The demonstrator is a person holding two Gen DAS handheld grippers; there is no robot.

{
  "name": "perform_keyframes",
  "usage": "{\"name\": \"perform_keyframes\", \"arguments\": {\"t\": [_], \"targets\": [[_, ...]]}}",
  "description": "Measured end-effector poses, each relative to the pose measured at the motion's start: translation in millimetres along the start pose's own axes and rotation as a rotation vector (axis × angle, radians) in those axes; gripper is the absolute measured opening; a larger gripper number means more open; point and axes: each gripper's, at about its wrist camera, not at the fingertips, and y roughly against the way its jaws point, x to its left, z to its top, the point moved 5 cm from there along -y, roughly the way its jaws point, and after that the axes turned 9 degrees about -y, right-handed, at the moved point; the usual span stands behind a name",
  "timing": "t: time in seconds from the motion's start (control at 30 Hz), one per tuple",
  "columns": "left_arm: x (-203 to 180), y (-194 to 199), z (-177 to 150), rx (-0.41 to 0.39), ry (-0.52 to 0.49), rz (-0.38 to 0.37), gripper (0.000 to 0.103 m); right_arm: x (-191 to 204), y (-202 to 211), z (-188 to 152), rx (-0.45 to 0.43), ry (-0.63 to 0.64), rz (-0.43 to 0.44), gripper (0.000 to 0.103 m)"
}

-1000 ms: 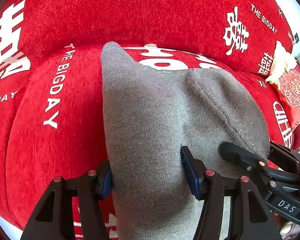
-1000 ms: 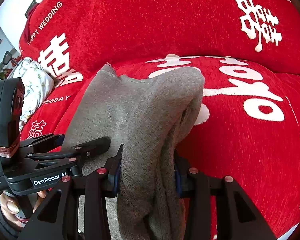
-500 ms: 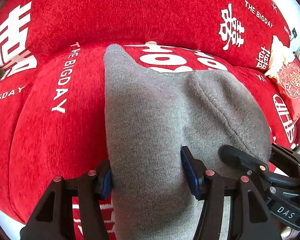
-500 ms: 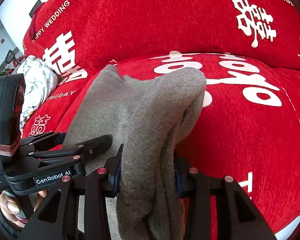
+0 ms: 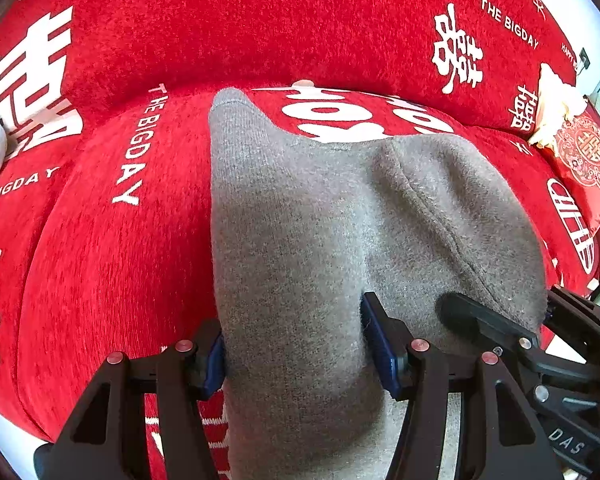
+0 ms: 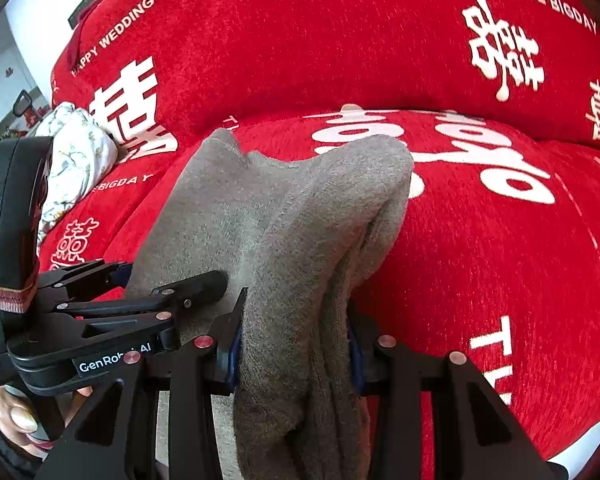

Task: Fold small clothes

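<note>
Both tools, left tool (image 5: 292, 348) and right tool (image 6: 294, 344), are clamped on the gray sock (image 5: 320, 232). It runs lengthwise straight ahead from them over the red sofa (image 5: 100, 260), so I'd guess it gets laid down forward.

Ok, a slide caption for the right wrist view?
Both tongs, right and left, grip a grey garment over the red sofa cover.

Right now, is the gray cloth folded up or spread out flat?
Partly folded, not flat: the gray cloth bunches in layers in the right gripper, while the left gripper grips another part.
</note>
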Motion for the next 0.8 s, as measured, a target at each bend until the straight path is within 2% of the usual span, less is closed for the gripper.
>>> {"name": "perform_keyframes", "arguments": {"t": [0.8], "targets": [[1,3,-15,-0.028,-0.013,0.000,0.061,-11,-1,-15,-0.011,-0.037,0.030,0.043]]}}
